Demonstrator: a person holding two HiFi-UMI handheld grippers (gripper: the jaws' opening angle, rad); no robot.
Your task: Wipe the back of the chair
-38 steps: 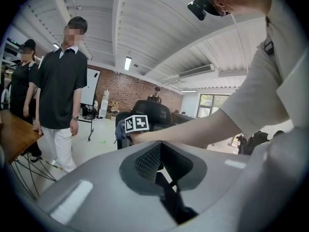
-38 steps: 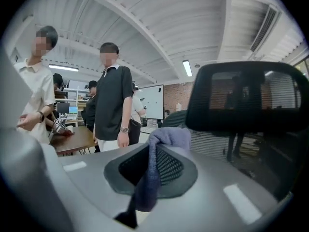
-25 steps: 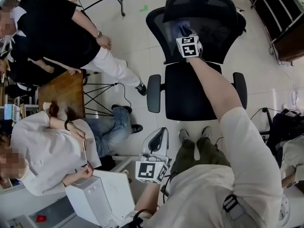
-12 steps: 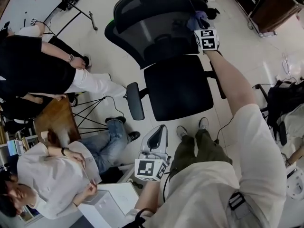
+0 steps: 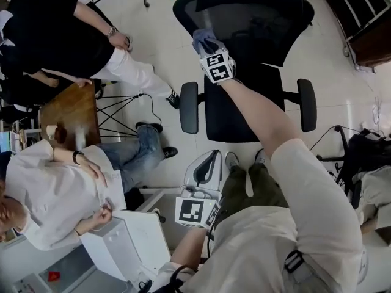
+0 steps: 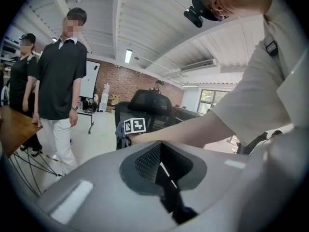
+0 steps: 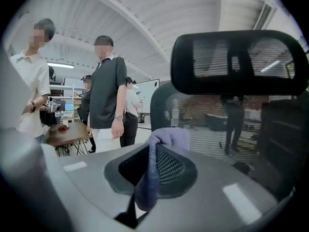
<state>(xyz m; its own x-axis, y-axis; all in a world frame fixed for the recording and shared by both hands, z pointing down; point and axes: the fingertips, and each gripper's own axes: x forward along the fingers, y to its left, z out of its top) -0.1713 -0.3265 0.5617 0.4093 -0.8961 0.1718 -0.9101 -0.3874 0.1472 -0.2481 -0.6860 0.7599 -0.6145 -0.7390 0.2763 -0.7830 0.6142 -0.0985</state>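
In the head view, my right claw (image 5: 211,57) reached out on a straight arm, holding a purple cloth (image 5: 203,39) at the left edge of the black chair's mesh back (image 5: 263,23). My left claw (image 5: 198,185) hung low, close to my body.

In the left gripper view, that claw (image 6: 161,153) was closed on nothing, and the chair (image 6: 149,100) stood well ahead.

In the right gripper view, my claw (image 7: 152,158) pinched the cloth (image 7: 169,138), bunched before the mesh back (image 7: 212,124) under the headrest (image 7: 239,62).
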